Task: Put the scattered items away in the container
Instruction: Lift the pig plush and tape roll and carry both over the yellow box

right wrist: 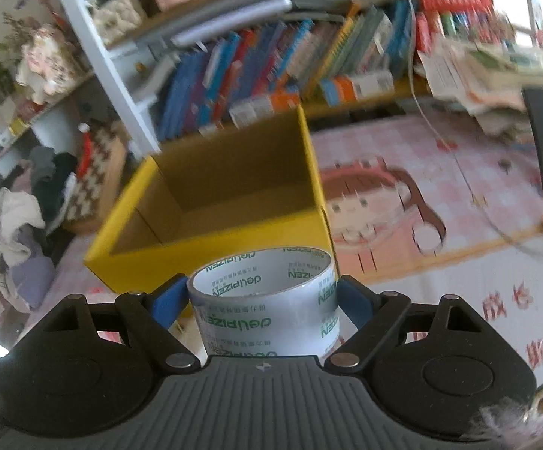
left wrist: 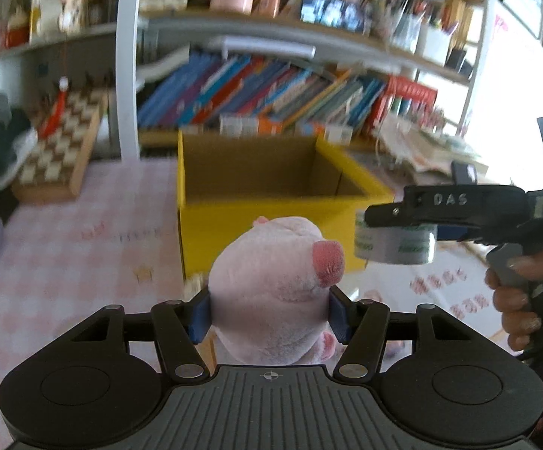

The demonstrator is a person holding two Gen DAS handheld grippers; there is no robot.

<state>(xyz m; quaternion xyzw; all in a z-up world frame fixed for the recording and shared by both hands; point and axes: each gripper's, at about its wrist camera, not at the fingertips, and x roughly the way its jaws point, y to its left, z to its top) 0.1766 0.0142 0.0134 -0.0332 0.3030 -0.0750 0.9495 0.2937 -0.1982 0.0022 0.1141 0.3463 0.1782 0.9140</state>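
L gripper [left wrist: 269,313] hugs pig [left wrist: 271,292], R gripper [right wrist: 263,302] hugs tape [right wrist: 267,300]; box [right wrist: 211,221] ahead looks empty, lift over rim, then let go.

tape roll [right wrist: 267,300]: "deli PIZEN" | right gripper [left wrist: 395,225]: "DAS"

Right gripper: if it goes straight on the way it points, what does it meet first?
Probably the yellow box. The right gripper, shut on the tape roll, points at the box's near wall, so the roll would likely touch there first. Depth is unclear; it may clear the rim into the open box.
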